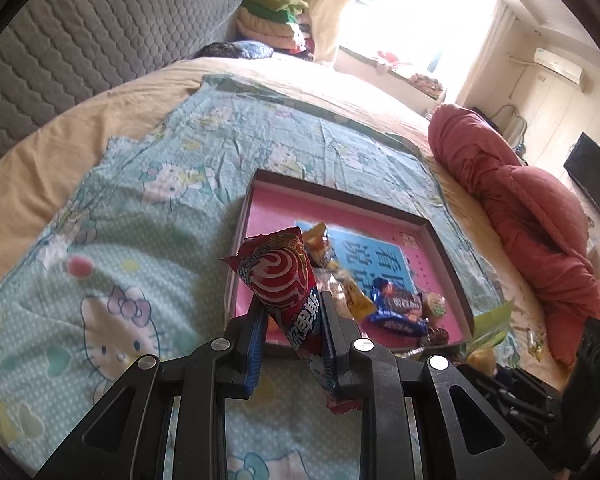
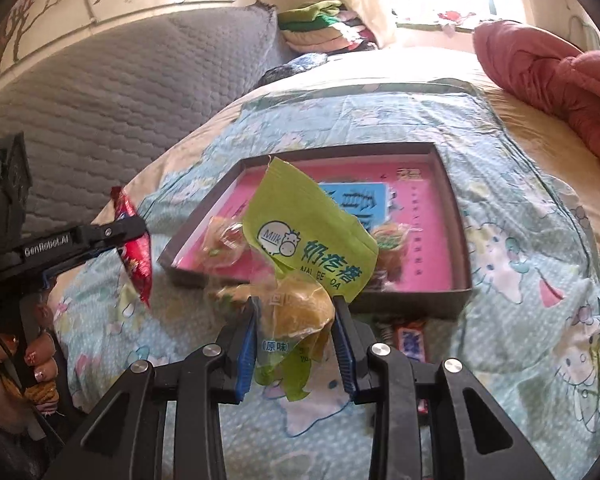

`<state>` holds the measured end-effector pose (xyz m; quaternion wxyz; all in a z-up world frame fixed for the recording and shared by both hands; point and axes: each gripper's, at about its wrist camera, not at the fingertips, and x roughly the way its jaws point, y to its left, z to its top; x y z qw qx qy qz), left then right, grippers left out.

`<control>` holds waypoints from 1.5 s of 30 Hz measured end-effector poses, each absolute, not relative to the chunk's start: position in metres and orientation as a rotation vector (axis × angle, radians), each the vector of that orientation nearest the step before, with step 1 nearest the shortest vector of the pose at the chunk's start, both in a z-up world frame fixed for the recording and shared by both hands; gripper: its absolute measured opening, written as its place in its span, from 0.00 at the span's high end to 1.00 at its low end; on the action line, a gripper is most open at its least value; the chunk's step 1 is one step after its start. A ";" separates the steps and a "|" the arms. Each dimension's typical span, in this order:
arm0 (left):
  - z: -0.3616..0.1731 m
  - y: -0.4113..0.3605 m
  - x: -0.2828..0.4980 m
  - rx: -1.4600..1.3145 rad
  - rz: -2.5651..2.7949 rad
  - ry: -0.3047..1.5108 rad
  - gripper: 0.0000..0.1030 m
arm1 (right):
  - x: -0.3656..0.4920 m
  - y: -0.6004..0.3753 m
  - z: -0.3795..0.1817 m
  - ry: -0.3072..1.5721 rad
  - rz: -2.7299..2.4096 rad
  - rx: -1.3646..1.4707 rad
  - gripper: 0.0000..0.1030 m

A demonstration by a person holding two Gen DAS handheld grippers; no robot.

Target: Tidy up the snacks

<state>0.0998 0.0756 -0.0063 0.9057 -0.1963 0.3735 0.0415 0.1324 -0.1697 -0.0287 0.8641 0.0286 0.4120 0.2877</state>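
- While both hands carry snacks above the bed, the left gripper (image 1: 292, 312) is clamped on a red crinkly foil snack packet with a white swirl (image 1: 278, 276), which stands up between its blue pads.
- In the right wrist view the right gripper (image 2: 294, 320) is closed on a lime-green plastic candy bag printed with a cartoon cow (image 2: 304, 236), its clear lower half bulging with yellowish sweets.
- Just beyond both grippers lies the shallow dark-rimmed cardboard tray with a pink floor (image 1: 260, 178), resting on a pale blue cartoon-cat bedsheet (image 1: 112, 248).
- At the tray's near right end sit a dark blue wrapped bar (image 1: 400, 308), an orange-yellow packet (image 1: 316, 240) and a few small sweets, so the sorting looks partly done.
- Left to do, as I judge it: both held packets must reach the tray, and a blue-and-white wrapped bar (image 2: 410, 342) lies on the sheet outside its near wall.
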 end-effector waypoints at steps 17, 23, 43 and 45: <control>-0.017 0.068 0.141 -0.163 0.201 0.743 0.76 | 0.173 -0.197 -0.027 0.825 0.503 0.101 0.66; -0.027 0.062 0.150 -0.139 0.179 0.777 0.76 | 0.177 -0.191 -0.026 0.803 0.506 0.055 0.66; -0.045 0.054 0.157 -0.156 0.119 0.841 0.76 | 0.203 -0.189 -0.039 0.843 0.489 0.020 0.66; -0.045 0.054 0.157 -0.157 0.115 0.843 0.76 | 0.204 -0.189 -0.041 0.847 0.486 0.021 0.66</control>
